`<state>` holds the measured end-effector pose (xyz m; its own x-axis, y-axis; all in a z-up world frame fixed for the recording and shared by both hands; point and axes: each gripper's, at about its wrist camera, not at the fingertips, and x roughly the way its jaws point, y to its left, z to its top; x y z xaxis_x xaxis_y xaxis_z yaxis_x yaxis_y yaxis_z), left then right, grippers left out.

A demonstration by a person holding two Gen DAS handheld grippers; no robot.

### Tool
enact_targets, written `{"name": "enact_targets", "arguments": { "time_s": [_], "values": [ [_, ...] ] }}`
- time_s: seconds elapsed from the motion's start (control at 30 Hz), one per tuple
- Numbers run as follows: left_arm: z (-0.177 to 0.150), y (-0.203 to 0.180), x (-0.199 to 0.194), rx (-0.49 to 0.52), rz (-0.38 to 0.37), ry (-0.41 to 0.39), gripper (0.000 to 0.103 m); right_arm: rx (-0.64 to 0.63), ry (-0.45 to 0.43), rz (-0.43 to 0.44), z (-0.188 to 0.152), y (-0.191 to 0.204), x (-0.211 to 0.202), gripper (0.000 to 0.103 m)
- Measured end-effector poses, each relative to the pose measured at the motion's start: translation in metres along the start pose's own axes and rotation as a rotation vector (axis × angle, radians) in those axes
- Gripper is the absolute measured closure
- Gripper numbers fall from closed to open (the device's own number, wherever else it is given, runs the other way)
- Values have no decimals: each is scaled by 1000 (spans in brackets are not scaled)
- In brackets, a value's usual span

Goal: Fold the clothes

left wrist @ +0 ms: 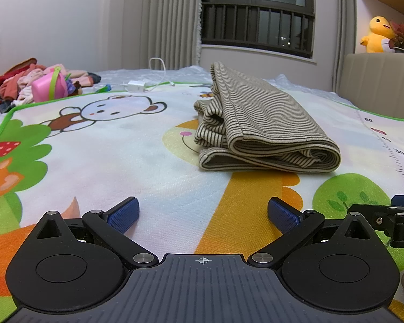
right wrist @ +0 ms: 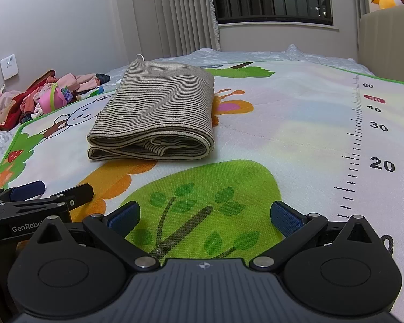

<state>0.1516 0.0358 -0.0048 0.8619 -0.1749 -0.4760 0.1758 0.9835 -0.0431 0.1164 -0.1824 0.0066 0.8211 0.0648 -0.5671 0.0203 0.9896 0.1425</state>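
A beige garment with thin dark stripes [left wrist: 258, 126] [right wrist: 159, 113] lies folded into a thick rectangle on the cartoon play mat [left wrist: 121, 145] [right wrist: 296, 123]. My left gripper [left wrist: 203, 214] rests low over the mat, a short way in front of the folded garment, open with nothing between its blue pads [left wrist: 124, 215]. My right gripper [right wrist: 204, 216] sits beside it to the right, over a green tree print, also open and empty. Each wrist view catches the other gripper at its edge: the right one [left wrist: 401, 215] and the left one [right wrist: 29, 196].
A heap of pink and red clothes [left wrist: 27, 86] [right wrist: 40, 99] with a pink toy lies at the far left off the mat. A white charger and cable [left wrist: 137, 84] sit behind the mat. A padded headboard [left wrist: 377, 80] with a yellow plush [left wrist: 377, 35] stands right.
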Motion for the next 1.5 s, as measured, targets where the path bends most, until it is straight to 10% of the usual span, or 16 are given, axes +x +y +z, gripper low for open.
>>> {"name": "enact_targets", "arguments": {
  "time_s": [1.5],
  "values": [
    [5,4,4,-24,-26,67,0,18,-9,9,0,-1,-1,0]
  ]
}}
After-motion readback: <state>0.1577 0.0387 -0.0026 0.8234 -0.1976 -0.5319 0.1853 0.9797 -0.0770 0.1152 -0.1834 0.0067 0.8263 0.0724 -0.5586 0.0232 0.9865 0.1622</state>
